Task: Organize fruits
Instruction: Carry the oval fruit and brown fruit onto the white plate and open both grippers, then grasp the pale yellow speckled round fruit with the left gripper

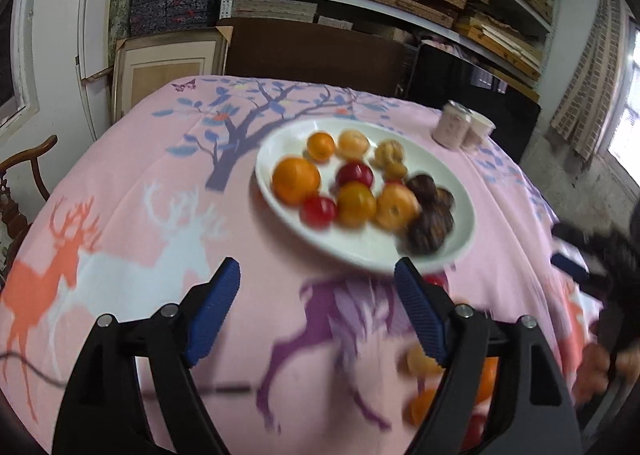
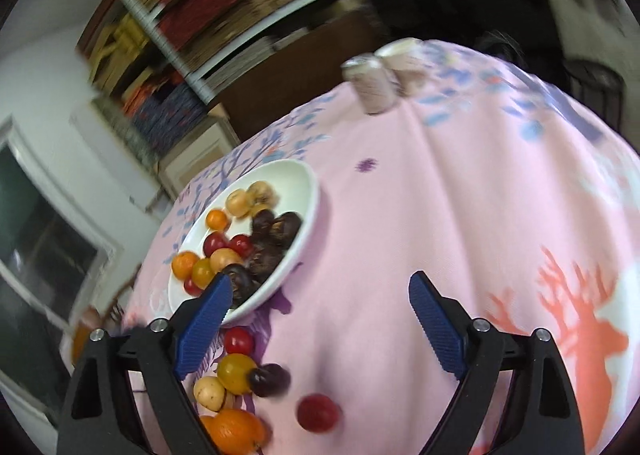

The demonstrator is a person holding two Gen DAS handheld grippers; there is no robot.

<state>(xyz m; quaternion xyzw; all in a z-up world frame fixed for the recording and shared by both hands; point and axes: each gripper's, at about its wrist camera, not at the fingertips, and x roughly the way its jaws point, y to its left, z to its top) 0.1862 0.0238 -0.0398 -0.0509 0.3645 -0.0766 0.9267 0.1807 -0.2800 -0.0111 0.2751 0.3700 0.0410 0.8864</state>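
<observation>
Fruits part-sorted: white plate [image 2: 308, 191] loaded, loose pile [image 2: 240, 375] on pink cloth [image 2: 440, 215] beside it. Our left gripper [image 1: 316, 311] and right gripper [image 2: 320, 327] gape, both empty. We judge next: close on 1 red fruit [image 2: 318, 413].

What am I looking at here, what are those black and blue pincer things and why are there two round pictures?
No robot here: a person holds tongs in each hand, each carrying a wide-angle camera looking along its blue-padded tips. One picture looks past the left tongs, the other past the right tongs. Both stand open and hold nothing. On the pink deer-print tablecloth sits a white oval plate of orange, red and dark brown fruit. More loose fruit lies on the cloth, including a red round fruit. Two pale cups stand behind.
</observation>
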